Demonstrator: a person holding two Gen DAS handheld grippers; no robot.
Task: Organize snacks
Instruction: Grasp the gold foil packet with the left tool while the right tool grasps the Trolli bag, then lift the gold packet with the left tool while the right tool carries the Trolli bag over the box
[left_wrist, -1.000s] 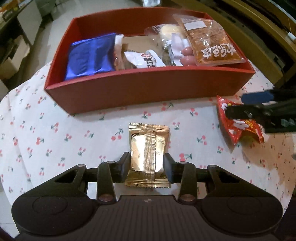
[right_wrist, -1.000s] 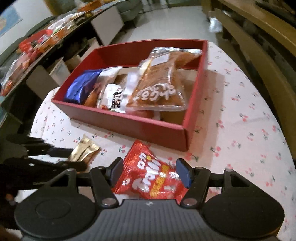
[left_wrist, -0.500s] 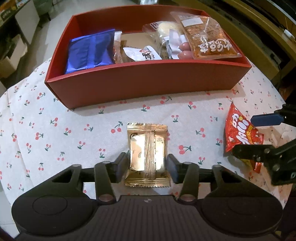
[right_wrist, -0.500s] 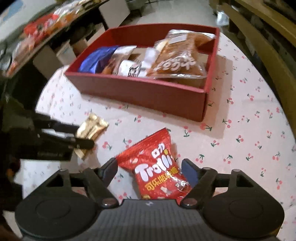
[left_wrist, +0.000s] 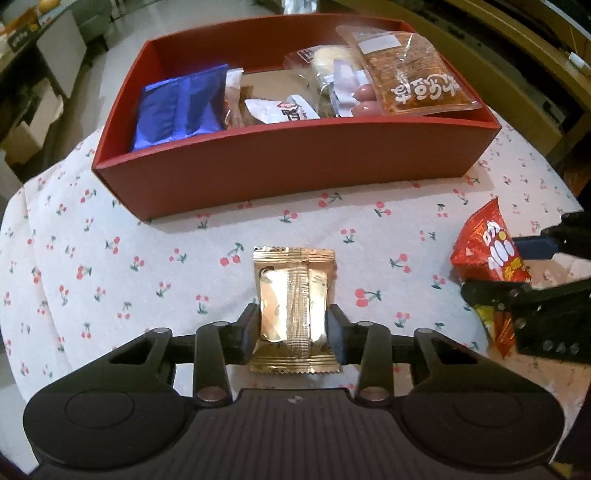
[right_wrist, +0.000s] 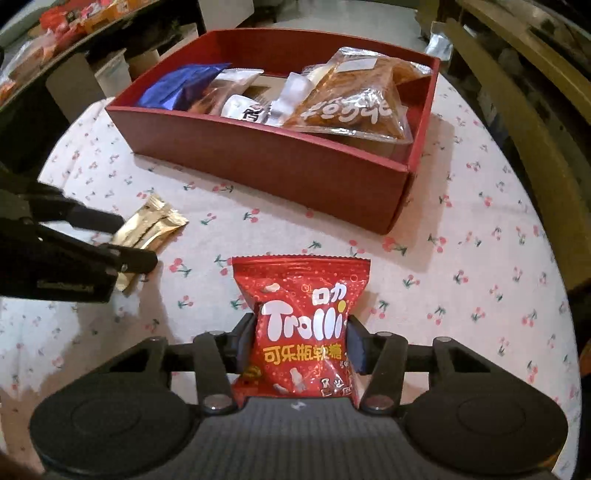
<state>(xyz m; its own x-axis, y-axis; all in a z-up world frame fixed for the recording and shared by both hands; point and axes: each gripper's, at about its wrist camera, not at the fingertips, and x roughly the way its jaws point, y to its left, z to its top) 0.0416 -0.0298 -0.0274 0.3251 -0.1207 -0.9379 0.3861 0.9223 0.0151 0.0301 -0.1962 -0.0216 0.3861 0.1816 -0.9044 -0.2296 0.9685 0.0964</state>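
A red box (left_wrist: 295, 166) of snacks sits on the counter (left_wrist: 110, 258). Before it, the right gripper (right_wrist: 301, 341) is closing its jaws on a light, crinkly red bag (right_wrist: 303, 325), best held mid-body. The left gripper (left_wrist: 291, 328) pinches a small, slippery gold packet (left_wrist: 293, 306) by its sides.

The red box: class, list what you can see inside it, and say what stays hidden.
Inside the red box: a blue packet, a white sachet, pink sausages and a large orange-brown pouch. Whatever lies beneath the overlapping packets is covered.

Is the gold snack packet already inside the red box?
No, the gold snack packet lies on the cherry tablecloth in front of the red box.
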